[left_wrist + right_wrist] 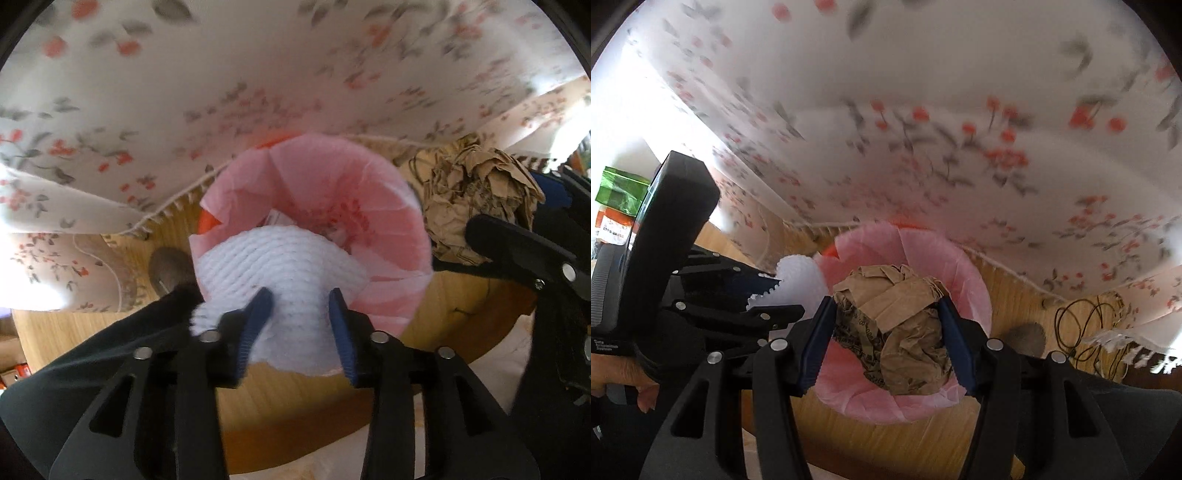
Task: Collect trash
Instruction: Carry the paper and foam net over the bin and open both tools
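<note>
Grippers over the pink-lined bin [391, 221]: your left gripper [301, 314] stands parted around white foam netting [280, 266], your right gripper [886, 325] clamps crumpled brown paper [897, 317].

- Our right gripper [886, 325] has its jaws clamped on a crumpled brown paper wad [897, 332], right over the pink-lined bin [975, 295].
- Left gripper [775, 299] sits alongside with white foam netting [798, 277] between its jaws.

Both grippers are black plastic with silver screws, their fingers [338, 325] padded in ribbed blue.
</note>
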Motion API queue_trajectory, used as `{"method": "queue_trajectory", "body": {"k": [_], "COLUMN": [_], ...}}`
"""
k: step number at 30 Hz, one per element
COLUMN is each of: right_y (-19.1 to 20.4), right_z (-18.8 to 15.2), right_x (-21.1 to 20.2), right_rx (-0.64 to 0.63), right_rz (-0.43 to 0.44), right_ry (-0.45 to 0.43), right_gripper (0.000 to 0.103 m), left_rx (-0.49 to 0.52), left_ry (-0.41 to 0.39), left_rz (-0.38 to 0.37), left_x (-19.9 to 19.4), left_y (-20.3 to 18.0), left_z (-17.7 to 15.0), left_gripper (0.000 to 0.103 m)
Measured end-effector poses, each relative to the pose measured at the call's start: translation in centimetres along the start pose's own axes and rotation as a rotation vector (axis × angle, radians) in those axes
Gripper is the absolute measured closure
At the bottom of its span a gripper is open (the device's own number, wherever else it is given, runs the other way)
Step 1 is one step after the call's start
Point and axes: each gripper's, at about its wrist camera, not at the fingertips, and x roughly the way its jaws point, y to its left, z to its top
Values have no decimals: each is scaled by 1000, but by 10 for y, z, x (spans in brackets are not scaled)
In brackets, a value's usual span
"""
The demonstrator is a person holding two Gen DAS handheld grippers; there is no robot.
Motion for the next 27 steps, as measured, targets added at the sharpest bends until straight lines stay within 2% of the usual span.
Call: {"method": "queue_trajectory", "body": {"k": [4,6,8,11,18,21,23,25,27], "right_y": [-8,-11,-15,-18,-20,-18,-16,-14,-13], "right_z": [1,1,1,0,-5,-8,-8,-8,-8], "right_x": [22,35,47,66,115,125,129,127,124], "right_rx": [13,17,26,33,49,48,42,33,30], "right_rz": [1,-1,6,13,28,29,33,26,23], "right_ry": [38,57,77,108,192,208,212,205,201], "right_gripper": [46,46,46,46,43,41,29,14,9], "left_rx": [-12,-18,-23,-52,-175,-225,-228,-220,-211], "left_ry": [41,58,67,78,71,69,58,52,40], "left_rz": [17,21,40,70,167,165,173,179,189], "left_x": [24,32,35,40,42,41,39,37,32], "left_y": [4,7,11,19,54,65,68,66,64], "left_z": [7,9,11,12,6,5,5,6,5], "left_gripper": [43,40,30,24,23,23,23,22,19]}}
